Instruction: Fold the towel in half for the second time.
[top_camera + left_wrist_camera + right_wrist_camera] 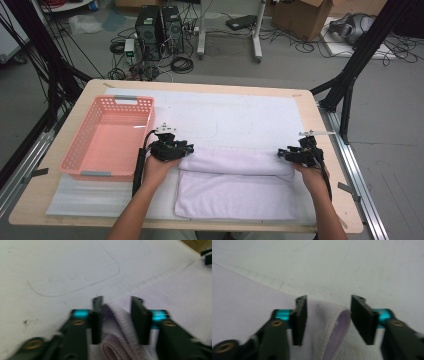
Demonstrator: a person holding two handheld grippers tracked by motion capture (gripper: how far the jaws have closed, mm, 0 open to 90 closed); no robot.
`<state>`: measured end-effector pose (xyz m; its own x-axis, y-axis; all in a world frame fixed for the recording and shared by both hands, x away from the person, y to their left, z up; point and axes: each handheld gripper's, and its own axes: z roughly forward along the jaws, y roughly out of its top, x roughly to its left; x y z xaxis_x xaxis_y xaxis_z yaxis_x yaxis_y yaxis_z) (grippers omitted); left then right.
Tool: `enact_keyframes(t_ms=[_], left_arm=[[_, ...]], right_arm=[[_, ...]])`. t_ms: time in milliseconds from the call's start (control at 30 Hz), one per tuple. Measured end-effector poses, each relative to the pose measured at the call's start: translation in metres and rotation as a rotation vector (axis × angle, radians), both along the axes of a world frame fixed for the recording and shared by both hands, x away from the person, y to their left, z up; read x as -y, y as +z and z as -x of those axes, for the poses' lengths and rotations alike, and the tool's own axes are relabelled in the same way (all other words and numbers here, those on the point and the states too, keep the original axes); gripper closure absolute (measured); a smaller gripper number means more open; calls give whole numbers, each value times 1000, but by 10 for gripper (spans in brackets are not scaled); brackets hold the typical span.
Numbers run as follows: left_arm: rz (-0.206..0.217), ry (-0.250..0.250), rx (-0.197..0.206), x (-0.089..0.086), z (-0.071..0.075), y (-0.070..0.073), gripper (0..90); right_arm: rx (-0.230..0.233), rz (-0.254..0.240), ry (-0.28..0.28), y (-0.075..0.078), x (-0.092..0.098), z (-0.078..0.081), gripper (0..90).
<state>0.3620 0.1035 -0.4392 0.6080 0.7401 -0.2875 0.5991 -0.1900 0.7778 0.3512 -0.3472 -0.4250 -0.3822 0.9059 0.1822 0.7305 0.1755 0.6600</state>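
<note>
A pale lilac towel (235, 185) lies folded on the white mat (225, 110), its far long edge rolled back into a thick fold. My left gripper (189, 149) is at the fold's left end. In the left gripper view the left gripper (116, 302) stands open around a doubled towel edge (117, 322), which rests against one pad with a sliver of room at the other. My right gripper (281, 153) is at the fold's right end. In the right gripper view the right gripper (328, 301) is open, and a towel hem (332, 322) sits loose between the jaws.
A pink plastic basket (80, 145) stands empty on the table's left side, close to my left hand. Bare white mat stretches beyond the towel toward the table's far edge (200, 85). Black frame legs rise at both far corners.
</note>
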Motion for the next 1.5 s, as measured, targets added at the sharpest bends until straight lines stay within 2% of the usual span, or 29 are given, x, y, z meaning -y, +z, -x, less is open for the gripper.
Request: enact_keyframes(t_ms=[33,100,200,333,400,600,667,833,933,1033,1167,1267,1333,1367,1433,1467,1500], left_arm=[[-2,-13,-4,1,0,-1,826],[-8,-20,3,0,2,1,847],[37,4,40,-5,7,7,856],[55,-8,96,-8,19,19,856],[83,-11,132,-10,27,24,856],[97,-38,156,-16,52,21,854],[88,-48,164,-17,59,19,853],[104,-68,179,-20,82,16,853],[105,-88,174,-22,92,13,851],[92,-105,168,-23,100,9,847],[95,-125,164,-24,115,1,844],[94,-136,172,-24,123,0,839],[78,-155,171,-25,131,-2,831],[76,-157,166,-25,134,-3,815],[77,-152,162,-26,135,-3,708],[92,-129,164,-28,133,-3,615],[92,-129,164,-28,133,-3,551]], right_arm=[[2,-1,9,0,0,0,785],[28,-12,19,2,1,3,826],[69,-15,22,8,4,10,838],[148,-32,19,18,7,23,837],[192,-41,31,24,8,32,837],[256,-72,52,31,10,62,836],[276,-81,61,33,10,74,836],[289,-75,74,34,9,96,835],[292,-85,82,30,8,114,834],[296,-86,89,24,9,126,833],[285,-97,102,15,10,147,833],[289,-98,116,15,11,155,833],[287,-92,141,17,13,166,832],[277,-94,147,16,13,169,831],[254,-71,162,12,13,175,815],[237,-72,166,10,14,175,777],[222,-84,158,9,15,175,713]])
